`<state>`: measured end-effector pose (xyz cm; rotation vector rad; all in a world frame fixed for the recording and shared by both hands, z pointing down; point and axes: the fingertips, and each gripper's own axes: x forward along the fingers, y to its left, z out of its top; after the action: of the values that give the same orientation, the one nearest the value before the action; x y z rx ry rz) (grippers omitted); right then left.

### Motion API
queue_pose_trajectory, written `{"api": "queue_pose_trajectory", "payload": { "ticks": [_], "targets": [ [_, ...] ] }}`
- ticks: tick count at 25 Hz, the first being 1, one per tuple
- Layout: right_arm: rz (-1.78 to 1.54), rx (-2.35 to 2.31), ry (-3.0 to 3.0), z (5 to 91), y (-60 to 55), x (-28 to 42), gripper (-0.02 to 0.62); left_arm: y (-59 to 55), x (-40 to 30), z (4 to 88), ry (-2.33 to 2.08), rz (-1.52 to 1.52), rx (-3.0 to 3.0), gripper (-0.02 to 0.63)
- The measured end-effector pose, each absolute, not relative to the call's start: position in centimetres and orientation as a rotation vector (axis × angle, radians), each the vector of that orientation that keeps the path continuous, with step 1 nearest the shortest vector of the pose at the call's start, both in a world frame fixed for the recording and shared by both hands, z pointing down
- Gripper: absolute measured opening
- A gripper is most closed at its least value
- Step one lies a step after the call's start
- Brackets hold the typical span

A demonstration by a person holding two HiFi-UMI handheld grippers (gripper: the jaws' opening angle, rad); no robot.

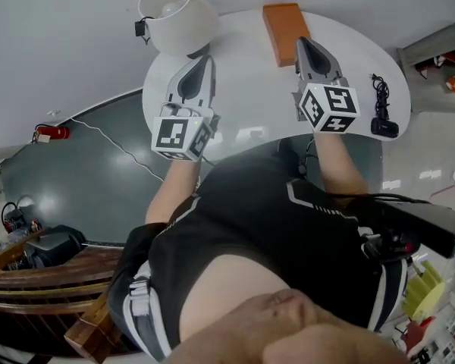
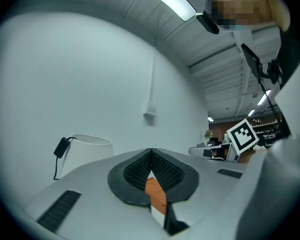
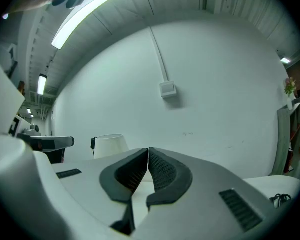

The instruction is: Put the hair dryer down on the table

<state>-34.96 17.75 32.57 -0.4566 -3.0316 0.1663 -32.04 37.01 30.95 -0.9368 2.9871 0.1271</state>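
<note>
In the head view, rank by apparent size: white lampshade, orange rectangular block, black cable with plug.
1. white lampshade
2. orange rectangular block
3. black cable with plug, thinner though about as long

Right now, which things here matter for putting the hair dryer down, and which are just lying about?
Job: table; left gripper and right gripper, both shut, empty; black shape, likely the hair dryer.
Lying about: lamp; orange box; cable.
</note>
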Motion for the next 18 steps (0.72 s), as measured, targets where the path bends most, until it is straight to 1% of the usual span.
{"api": "queue_pose_trajectory", "payload": {
  "ticks": [2, 10, 18],
  "targets": [
    [0.163, -0.479, -3.019, 32.7, 18.7, -34.7, 0.028, 38.3, -31.8, 31.2, 2.997, 0.147, -0.912, 0.032],
    [0.147, -0.587, -2.996, 32.1, 21.5, -35.3, 0.028, 42.2, -31.7, 29.6, 3.01, 0.068, -0.701, 0.032],
    [0.061, -0.63, -3.014, 31.2, 22.0, -35.4, 0.028, 41.5, -32.3, 30.3, 3.035, 0.038, -0.688, 0.032]
  ]
}}
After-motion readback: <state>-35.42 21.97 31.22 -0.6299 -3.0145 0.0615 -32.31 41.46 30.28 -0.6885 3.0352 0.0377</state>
